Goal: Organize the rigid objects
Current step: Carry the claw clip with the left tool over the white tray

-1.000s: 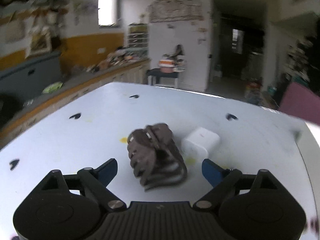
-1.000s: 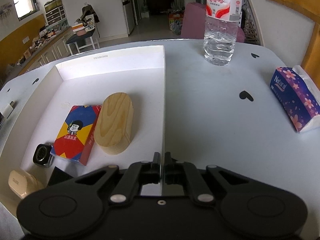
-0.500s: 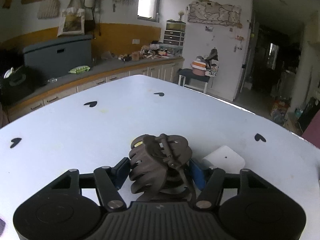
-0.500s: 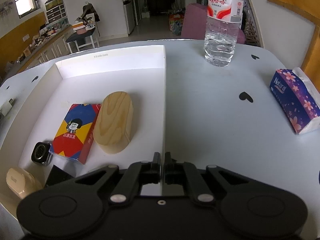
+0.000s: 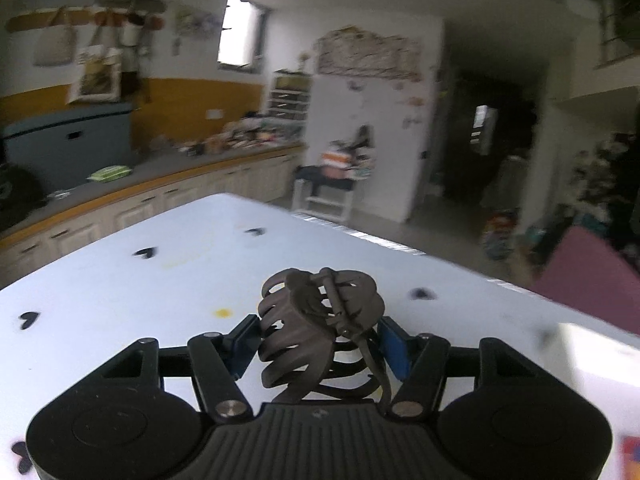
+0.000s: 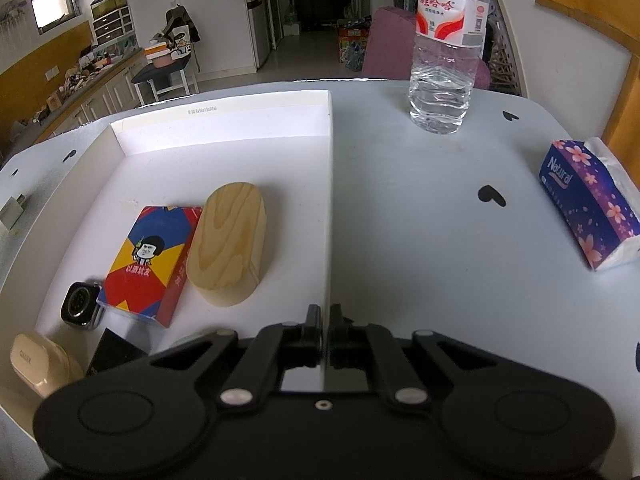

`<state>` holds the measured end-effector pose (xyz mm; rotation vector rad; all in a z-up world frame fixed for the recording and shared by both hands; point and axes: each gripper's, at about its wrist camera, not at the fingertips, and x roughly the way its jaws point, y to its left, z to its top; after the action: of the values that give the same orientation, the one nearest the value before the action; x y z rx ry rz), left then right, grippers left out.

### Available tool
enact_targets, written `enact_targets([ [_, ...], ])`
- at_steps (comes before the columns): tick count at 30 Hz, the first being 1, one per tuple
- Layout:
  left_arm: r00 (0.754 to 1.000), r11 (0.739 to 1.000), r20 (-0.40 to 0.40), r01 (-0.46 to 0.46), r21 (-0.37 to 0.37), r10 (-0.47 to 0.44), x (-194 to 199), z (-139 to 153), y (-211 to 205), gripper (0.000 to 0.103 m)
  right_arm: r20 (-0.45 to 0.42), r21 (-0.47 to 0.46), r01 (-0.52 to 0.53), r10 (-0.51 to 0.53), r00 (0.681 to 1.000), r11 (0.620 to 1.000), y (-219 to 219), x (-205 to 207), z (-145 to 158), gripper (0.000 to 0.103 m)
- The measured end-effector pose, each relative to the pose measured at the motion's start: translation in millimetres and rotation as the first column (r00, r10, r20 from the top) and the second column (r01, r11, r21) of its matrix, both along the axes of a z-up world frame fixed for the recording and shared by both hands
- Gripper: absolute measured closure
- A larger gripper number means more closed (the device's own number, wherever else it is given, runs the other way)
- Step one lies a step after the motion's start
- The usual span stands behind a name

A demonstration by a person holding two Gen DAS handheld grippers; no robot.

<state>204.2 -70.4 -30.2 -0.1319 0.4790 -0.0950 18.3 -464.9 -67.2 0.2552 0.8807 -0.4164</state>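
One brown hair claw (image 5: 320, 320) sits pinched between the blue pads of the left gripper (image 5: 320, 340), which closed on it a moment ago and has lifted it off the white surface (image 5: 160, 300); next comes the carry. In the right view, the right gripper (image 6: 325, 334) stays pressed together, empty, over the tray (image 6: 330, 200) holding the card box (image 6: 148, 260) and wooden block (image 6: 230, 240).

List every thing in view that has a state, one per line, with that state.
left gripper: shut on the hair claw
hair claw: gripped
right gripper: shut on the tray wall
white tray: open, partly filled
water bottle: upright, partly full
tissue pack: open, tissue protruding
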Motion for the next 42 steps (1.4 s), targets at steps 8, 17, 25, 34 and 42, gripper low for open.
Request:
enact_targets([
  [8,0.968,0.966,0.032,0.251,-0.067,-0.25,-49,32,-54,0.039,-0.001,-0.001,-0.001,0.001,1.0,1.0,-1,0,0,0.099],
  [17,0.899,0.899,-0.028,0.437,0.001,-0.437,-66,21,-144,0.039,-0.003,-0.003,-0.001,0.001,1.0,1.0,-1,0,0,0.099],
  [25,0.871,0.881,-0.18,0.471,0.048,-0.456,-53,-12,-190,0.039,-0.004,-0.006,-0.003,0.003,1.0,1.0,-1,0,0,0.099],
  [34,0.848,0.853,-0.257,0.505,0.129,-0.463,-42,-31,-223,0.039,-0.006,-0.009,-0.003,0.003,1.0,1.0,0,1,0,0.099],
  [42,0.828,0.853,-0.307,0.515,0.084,-0.469,-36,-36,-220,0.038,-0.009,-0.013,-0.005,0.005,1.0,1.0,1,1,0,0.099],
])
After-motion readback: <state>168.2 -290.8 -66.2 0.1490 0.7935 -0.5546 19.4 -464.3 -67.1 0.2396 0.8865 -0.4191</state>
